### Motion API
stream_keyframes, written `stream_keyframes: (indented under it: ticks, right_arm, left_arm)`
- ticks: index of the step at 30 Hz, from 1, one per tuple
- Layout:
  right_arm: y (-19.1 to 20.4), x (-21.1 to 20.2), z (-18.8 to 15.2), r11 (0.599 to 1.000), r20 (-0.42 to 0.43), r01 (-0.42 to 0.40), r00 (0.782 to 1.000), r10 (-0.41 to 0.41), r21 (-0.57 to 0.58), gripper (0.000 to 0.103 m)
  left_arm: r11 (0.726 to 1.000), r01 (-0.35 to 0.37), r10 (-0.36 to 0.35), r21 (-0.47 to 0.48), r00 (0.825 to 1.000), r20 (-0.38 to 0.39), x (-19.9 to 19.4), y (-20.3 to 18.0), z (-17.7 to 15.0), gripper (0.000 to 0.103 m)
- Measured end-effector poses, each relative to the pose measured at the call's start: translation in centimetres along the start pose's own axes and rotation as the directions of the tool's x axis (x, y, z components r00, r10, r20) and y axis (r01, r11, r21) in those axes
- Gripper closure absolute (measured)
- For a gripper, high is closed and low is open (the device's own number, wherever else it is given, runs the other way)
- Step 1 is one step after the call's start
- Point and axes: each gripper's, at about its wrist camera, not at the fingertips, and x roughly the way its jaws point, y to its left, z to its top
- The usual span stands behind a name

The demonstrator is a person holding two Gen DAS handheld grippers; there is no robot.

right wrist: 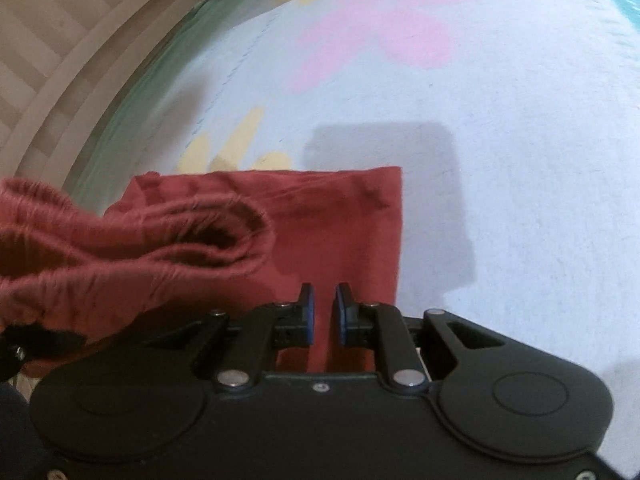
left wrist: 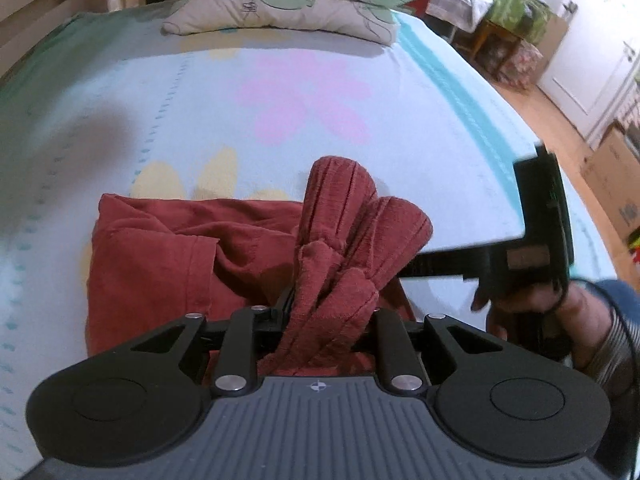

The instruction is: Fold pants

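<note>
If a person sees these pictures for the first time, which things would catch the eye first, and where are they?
First comes the rust-red pants, half folded on the near part of the bed, with their ribbed waistband bunched up in the left hand-held gripper. Next is the large pink flower printed on the pale blue sheet, beyond the pants. The right hand-held gripper hovers over the folded part with a gap between its blue pads.

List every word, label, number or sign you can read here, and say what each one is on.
Nothing can be read.
Pillow: a small dark mark, too blurred.
Cardboard box: blue print at the picture's edge, too blurred.
Left claw body: a small round crosshair sign, no letters.
</note>
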Motion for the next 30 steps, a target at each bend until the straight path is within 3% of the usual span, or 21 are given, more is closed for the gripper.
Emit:
stream_keyframes:
  ticks: [9,12,14,16,17,20,23,30]
  right_arm:
    - [-0.1,0.9,0.4,1.000,-0.018,0.013,1.000,-0.013,-0.004,0.080]
    - [-0.3,2.0,0.6,1.000,-0.022,0.014,1.000,-0.014,0.011,0.080]
    - [-0.6,2.3,0.6,1.000,-0.023,0.008,1.000,-0.007,0.026,0.081]
    - [-0.9,2.2,0.7,0.999,-0.024,-0.003,1.000,0.004,0.044,0.082]
    - [-1.0,2.2,0.7,0.999,-0.025,-0.006,1.000,0.007,0.051,0.082]
    - [-1.4,2.1,0.7,0.998,-0.024,-0.006,1.000,0.008,0.064,0.082]
    - [-1.8,1.8,0.8,0.997,-0.018,-0.014,1.000,0.015,0.081,0.082]
    - [-3.9,-0.5,1.2,0.984,0.059,-0.061,0.997,0.052,0.169,0.079]
  left_arm:
    - [0.990,-0.122,0.121,0.075,0.993,0.015,1.4,-4.5,-1.1,0.082]
    - [0.988,-0.133,0.131,0.078,0.991,0.030,1.9,-5.8,-1.0,0.080]
    - [0.991,-0.102,0.098,0.086,0.994,0.050,2.1,-6.3,-1.0,0.065]
    - [0.995,-0.049,0.045,0.088,0.998,0.043,2.5,-6.5,-1.1,0.019]
    - [0.995,-0.042,0.040,0.089,0.999,0.020,3.1,-6.6,-1.1,0.015]
    - [0.994,-0.055,0.058,0.092,0.998,-0.030,4.8,-6.2,-1.3,0.015]
    - [0.999,-0.014,0.015,0.035,0.999,-0.040,4.4,-5.2,-1.5,0.015]
    - [0.998,0.015,-0.010,-0.066,0.997,0.075,-0.3,-1.2,0.4,0.015]
